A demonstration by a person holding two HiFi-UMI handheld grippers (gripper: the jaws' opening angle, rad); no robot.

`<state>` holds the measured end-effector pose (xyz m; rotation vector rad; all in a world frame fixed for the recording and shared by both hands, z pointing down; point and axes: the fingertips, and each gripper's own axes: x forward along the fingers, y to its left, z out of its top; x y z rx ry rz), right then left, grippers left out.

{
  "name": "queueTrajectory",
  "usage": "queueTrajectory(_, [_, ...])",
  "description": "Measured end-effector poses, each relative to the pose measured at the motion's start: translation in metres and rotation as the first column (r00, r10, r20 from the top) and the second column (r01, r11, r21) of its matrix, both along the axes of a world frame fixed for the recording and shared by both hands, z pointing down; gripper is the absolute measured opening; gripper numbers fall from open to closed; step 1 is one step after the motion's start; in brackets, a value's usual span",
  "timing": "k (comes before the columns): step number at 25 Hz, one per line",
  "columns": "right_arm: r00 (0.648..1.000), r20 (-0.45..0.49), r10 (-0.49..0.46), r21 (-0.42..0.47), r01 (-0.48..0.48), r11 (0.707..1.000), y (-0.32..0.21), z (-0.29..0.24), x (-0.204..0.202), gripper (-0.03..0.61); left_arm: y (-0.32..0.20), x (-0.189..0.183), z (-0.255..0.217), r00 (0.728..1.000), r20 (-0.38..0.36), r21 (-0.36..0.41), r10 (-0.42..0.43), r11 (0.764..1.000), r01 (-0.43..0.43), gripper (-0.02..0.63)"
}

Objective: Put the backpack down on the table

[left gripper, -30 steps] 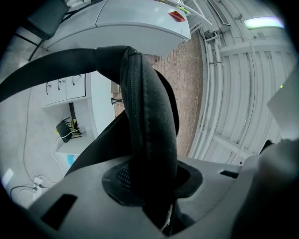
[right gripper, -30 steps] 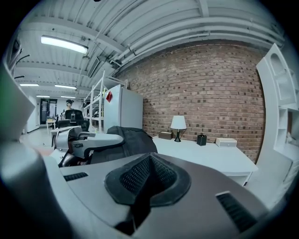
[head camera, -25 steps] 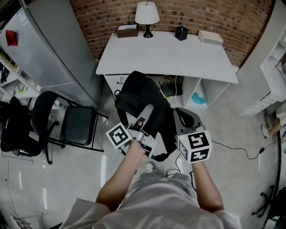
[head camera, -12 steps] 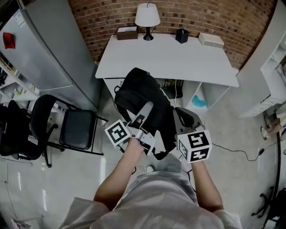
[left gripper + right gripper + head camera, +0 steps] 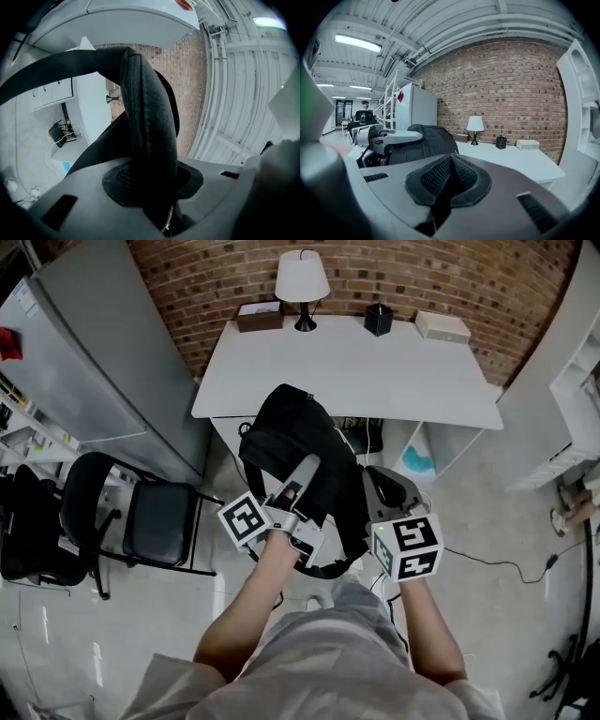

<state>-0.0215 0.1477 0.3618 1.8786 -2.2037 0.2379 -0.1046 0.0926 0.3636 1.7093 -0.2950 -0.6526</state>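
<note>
A black backpack (image 5: 298,451) hangs in the air just before the front edge of the white table (image 5: 422,381). My left gripper (image 5: 302,479) is shut on its padded black strap (image 5: 149,136), which fills the gap between the jaws in the left gripper view. Just to the right, my right gripper (image 5: 382,486) sits beside the bag, jaws shut with the pads meeting and nothing between them (image 5: 449,180). From the right gripper view the backpack (image 5: 429,138) and left gripper (image 5: 393,137) appear to the left, with the table (image 5: 511,159) ahead.
On the table's far edge stand a white lamp (image 5: 302,282), a brown box (image 5: 258,315), a black cup (image 5: 378,319) and a white box (image 5: 442,326). A grey fridge (image 5: 84,362) and black chair (image 5: 159,521) are left. Cables (image 5: 497,563) lie on the floor.
Both grippers and the hanging backpack have moved forward toward the table. The left gripper's hold on the strap is unchanged.
</note>
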Motion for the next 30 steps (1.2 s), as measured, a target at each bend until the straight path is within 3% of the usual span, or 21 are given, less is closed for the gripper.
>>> queueTrajectory(30, [0.999,0.031,-0.033,0.079,0.031,0.996,-0.135,-0.014,0.181,0.002,-0.128,0.187,-0.029,0.998,-0.002,0.096,0.058,0.994,-0.058,0.107])
